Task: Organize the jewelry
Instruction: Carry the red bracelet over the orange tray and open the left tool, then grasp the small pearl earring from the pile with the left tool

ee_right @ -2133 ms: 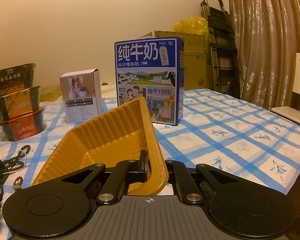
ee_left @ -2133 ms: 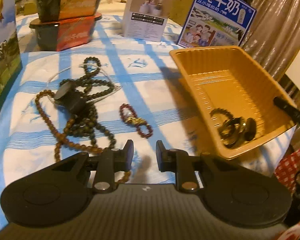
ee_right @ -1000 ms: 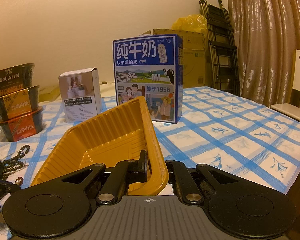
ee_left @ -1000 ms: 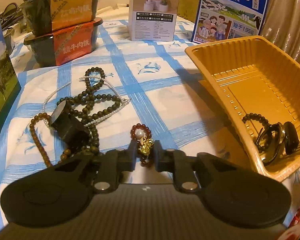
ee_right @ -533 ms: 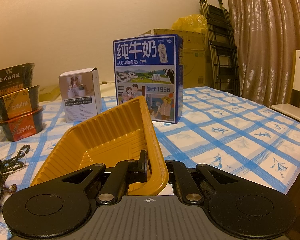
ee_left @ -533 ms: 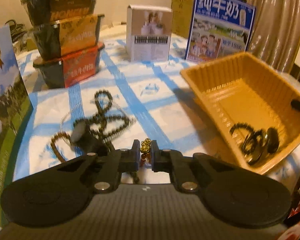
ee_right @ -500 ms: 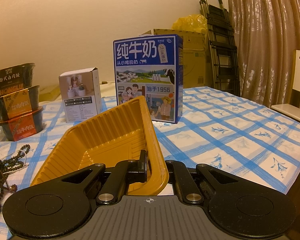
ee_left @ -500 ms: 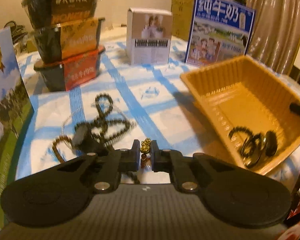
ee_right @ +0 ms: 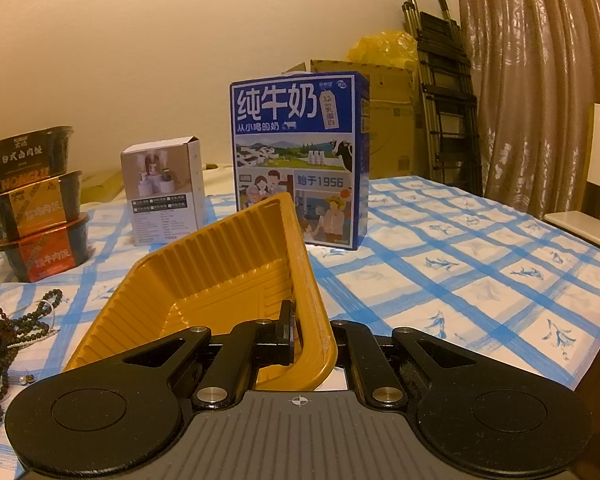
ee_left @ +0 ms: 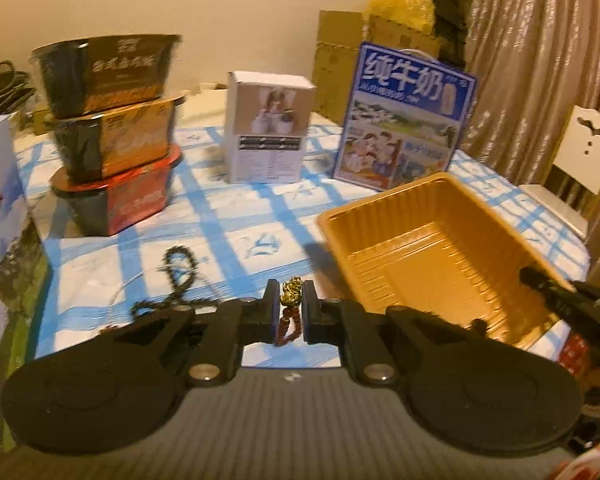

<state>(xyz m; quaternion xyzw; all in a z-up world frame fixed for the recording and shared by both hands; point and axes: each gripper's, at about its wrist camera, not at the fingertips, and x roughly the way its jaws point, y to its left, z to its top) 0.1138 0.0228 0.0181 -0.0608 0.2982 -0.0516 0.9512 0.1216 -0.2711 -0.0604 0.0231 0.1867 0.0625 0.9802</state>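
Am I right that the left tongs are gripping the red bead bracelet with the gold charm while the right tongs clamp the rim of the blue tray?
Nearly: the tray is orange, not blue, as the right wrist view shows. The right tongs do clamp its rim, and the left tongs do grip the red bead bracelet.

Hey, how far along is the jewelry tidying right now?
Done: unclear, since the orange tray is partly hidden. In hand: the left claw, its jaws just closed, pinches the red bead bracelet off the table. The right claw clamps the tray's rim. Left: drop the bracelet in, then the dark bead strands lying loose.
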